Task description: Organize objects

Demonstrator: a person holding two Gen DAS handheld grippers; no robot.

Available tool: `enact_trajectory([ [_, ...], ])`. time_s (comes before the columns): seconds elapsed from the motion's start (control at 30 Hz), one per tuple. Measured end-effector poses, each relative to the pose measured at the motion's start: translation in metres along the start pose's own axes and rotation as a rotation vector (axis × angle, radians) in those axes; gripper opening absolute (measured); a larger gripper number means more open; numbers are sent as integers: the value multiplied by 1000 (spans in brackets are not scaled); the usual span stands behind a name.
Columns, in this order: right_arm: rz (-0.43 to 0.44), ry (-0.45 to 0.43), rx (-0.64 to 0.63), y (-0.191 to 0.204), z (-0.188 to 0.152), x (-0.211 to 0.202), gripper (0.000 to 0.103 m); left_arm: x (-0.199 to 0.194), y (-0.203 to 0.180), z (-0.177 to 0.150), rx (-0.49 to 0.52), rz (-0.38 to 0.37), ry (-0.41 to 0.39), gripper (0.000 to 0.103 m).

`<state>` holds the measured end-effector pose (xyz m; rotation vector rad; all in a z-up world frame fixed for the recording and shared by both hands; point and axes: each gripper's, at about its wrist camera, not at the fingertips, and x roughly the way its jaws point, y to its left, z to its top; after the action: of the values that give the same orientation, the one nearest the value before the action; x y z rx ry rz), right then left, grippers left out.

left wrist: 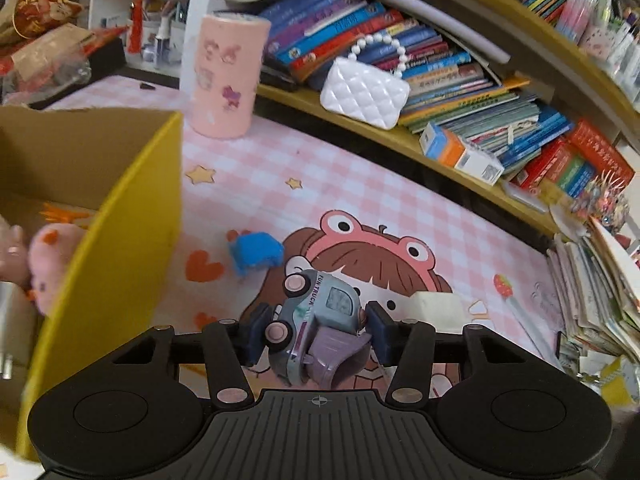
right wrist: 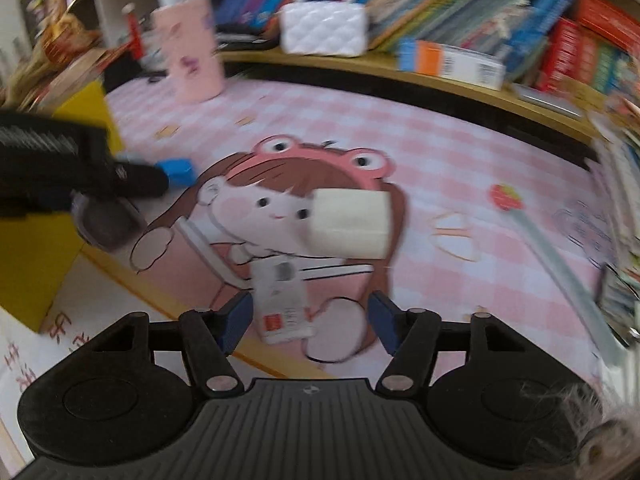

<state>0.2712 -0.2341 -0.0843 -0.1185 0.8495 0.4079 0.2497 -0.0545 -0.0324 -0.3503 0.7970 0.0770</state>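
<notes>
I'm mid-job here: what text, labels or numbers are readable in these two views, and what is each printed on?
"FUN TRUCK": on the side of the small grey-and-purple toy truck held in the left gripper jaws.
Book spines on the wooden shelf: printed, too small to read.
Blue-orange-white carton: barcode, unreadable.
White-and-red card lying below the open right gripper: blurred.
Red characters on the white sheet: blurred.

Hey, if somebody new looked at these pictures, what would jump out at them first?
Probably the toy truck clamped in the left gripper, held above the pink checked mat with its big cartoon girl. Next, the yellow box at the left, plush toys inside, and the white quilted purse on the crowded bookshelf behind.
</notes>
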Motion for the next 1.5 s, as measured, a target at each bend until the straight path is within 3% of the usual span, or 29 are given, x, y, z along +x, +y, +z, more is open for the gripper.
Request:
enact_trajectory([
  [0.17,7,1,-19,5,2,17,47,-22,7,-2,-16,-23,-5,49],
  [0.23,11,-7,-44,5,4,17,28,-30,9,-4,-19,-31,-7,49],
  [0.4,8,-11,-63,8,4,10,28,-49,14,-11,-18,-40,-17,49],
  [0.7,23,-31,22,25,-1,-42,28,-81,23,-30,12,-78,-19,49],
  [0.93,-9,-75,95,43,-15,-94,28,-111,24,-54,150,-94,-59,49],
  [1.27,-31,-77,110,102,-47,-135,28,-146,57,-73,203,-98,-80,49],
  [1.5,-17,-45,63,151,-64,-144,28,-161,97,-86,156,-81,-39,49],
])
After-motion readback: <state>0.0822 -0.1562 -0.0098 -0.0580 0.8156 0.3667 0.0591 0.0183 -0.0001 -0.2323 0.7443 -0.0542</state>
